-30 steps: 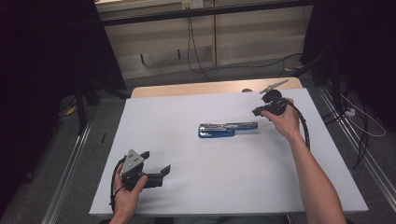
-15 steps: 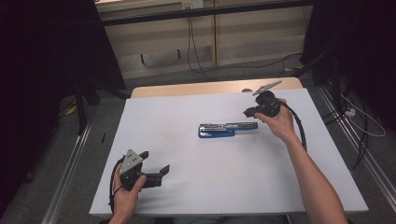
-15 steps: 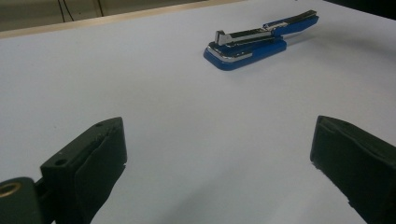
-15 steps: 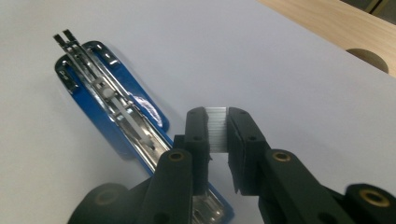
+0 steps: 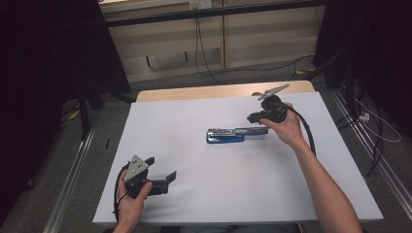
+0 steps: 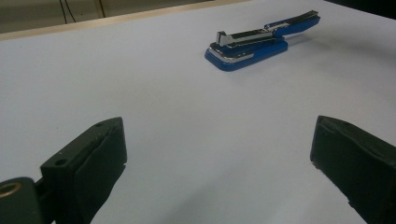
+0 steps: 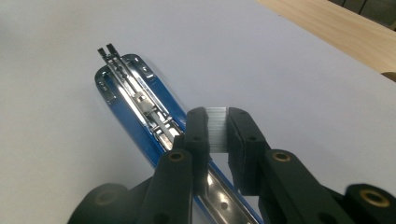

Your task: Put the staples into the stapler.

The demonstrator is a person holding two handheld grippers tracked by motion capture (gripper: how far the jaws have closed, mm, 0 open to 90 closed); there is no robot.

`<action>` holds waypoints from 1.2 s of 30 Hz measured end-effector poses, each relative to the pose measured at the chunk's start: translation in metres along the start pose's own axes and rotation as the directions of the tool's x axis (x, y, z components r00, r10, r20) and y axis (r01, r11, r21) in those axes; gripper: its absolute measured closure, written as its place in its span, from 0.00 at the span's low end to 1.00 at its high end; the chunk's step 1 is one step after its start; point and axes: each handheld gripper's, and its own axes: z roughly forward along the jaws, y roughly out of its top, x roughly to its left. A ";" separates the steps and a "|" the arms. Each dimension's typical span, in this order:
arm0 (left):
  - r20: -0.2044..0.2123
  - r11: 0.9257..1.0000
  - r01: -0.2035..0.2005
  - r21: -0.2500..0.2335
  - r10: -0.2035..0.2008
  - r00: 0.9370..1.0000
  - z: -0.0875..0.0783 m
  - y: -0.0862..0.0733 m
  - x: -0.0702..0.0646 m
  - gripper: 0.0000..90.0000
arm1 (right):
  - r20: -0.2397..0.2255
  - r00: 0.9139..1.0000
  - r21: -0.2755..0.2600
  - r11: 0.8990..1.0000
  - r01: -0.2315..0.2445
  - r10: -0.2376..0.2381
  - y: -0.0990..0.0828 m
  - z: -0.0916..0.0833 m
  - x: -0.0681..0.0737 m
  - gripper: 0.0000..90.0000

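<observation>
The blue stapler point(image 5: 231, 134) lies opened out flat near the middle of the white table point(image 5: 194, 116), its metal magazine laid bare along the blue base; in the left gripper view the stapler point(image 6: 259, 44) sits well beyond the tongs, on bare white surface. The right tongs point(image 7: 218, 130) are closed on a strip of staples point(image 7: 216, 128), a small silvery block pinched upright between the two black pads, with its top edge showing just above them. In the right gripper view that strip hangs directly above the near part of the stapler's open magazine point(image 7: 144, 105), close to it; whether it touches the rail cannot be told. In the high view the right tongs point(image 5: 256, 118) sit at the right end of the stapler, held by the person's right hand point(image 5: 286, 128), which comes in from the lower right. The left tongs point(image 5: 160, 171) are near the front left corner of the table, well apart from the stapler, with the jaws spread wide and nothing between them. The left hand point(image 5: 128, 196) grips their body low over the table.
</observation>
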 end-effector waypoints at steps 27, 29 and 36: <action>-0.001 1.000 -0.010 -0.005 0.010 1.000 -0.001 0.000 0.001 0.05 | -0.082 0.995 0.002 0.999 0.050 -0.049 0.014 0.021 0.019 0.88; -0.001 1.000 -0.009 -0.005 0.009 1.000 -0.001 0.000 0.001 0.05 | -0.085 0.995 0.003 0.998 0.062 -0.061 0.017 0.023 0.022 0.88; -0.009 1.000 -0.003 -0.014 0.003 1.000 -0.002 0.000 0.001 0.05 | -0.091 0.992 0.005 0.996 0.089 -0.088 0.022 0.031 0.031 0.88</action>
